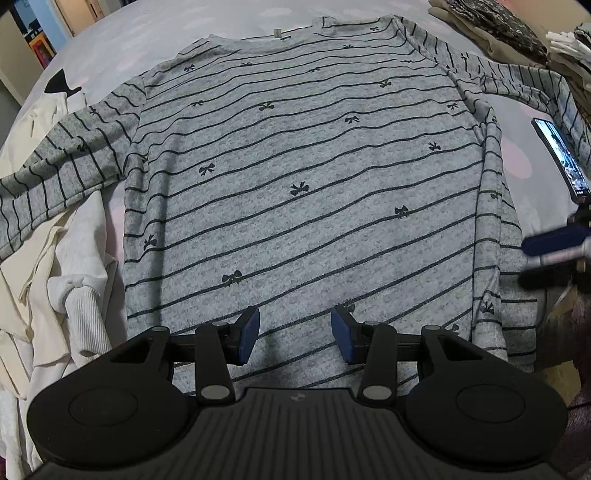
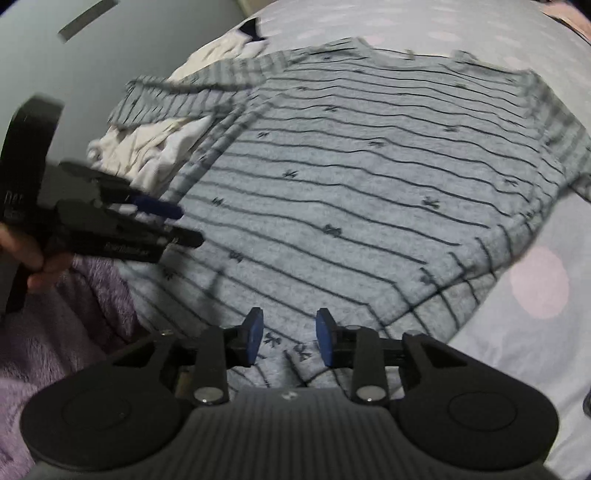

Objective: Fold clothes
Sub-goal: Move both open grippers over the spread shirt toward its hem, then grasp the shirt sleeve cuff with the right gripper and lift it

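A grey long-sleeved top with thin dark stripes and small bows lies flat on the bed, neckline far from me. Its left sleeve stretches out over white clothes. The right sleeve lies along the body's right edge. My left gripper hovers over the middle of the hem, open, with nothing between its blue pads. In the right wrist view the same top fills the frame, and my right gripper stands open over the hem near the right corner. The left gripper shows at the left, held by a hand.
A heap of white and cream clothes lies left of the top. A phone rests at the right beside a stack of folded garments. The pale sheet with pink dots covers the bed. A purple fleece is near me.
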Action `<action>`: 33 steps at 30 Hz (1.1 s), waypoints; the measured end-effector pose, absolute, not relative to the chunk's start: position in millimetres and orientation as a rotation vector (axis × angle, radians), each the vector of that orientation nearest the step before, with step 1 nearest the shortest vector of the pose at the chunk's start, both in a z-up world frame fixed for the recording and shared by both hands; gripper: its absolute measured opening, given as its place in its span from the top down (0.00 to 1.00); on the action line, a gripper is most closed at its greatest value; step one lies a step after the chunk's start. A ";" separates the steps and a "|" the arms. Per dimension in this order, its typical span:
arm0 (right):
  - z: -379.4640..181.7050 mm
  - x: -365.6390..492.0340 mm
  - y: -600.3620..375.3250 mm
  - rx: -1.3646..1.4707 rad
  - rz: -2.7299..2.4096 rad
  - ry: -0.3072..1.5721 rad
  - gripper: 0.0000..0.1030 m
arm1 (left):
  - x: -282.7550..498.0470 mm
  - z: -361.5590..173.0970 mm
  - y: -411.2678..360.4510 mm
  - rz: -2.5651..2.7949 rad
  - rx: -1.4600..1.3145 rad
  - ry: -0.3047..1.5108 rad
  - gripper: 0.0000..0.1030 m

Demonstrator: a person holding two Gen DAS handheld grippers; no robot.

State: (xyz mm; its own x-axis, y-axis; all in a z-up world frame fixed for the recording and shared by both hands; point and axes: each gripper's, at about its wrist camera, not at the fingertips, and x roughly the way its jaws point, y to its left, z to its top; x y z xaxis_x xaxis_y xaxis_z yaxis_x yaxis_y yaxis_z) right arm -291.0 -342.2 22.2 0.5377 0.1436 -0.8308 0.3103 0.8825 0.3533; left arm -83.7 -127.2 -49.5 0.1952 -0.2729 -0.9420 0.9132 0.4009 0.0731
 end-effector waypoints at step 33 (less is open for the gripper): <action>-36.9 -255.1 -329.0 0.824 -0.163 1.396 0.86 | -88.5 -53.1 -125.7 -0.981 0.814 1.007 0.60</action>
State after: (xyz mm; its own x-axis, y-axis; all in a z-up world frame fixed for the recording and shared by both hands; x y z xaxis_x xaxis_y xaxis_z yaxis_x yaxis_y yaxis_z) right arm -255.1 -329.0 -36.9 0.2127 0.3588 -0.9089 0.5584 0.7187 0.4144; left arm -88.5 -125.7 -53.1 0.2110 -0.2756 -0.9378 0.9302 0.3515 0.1060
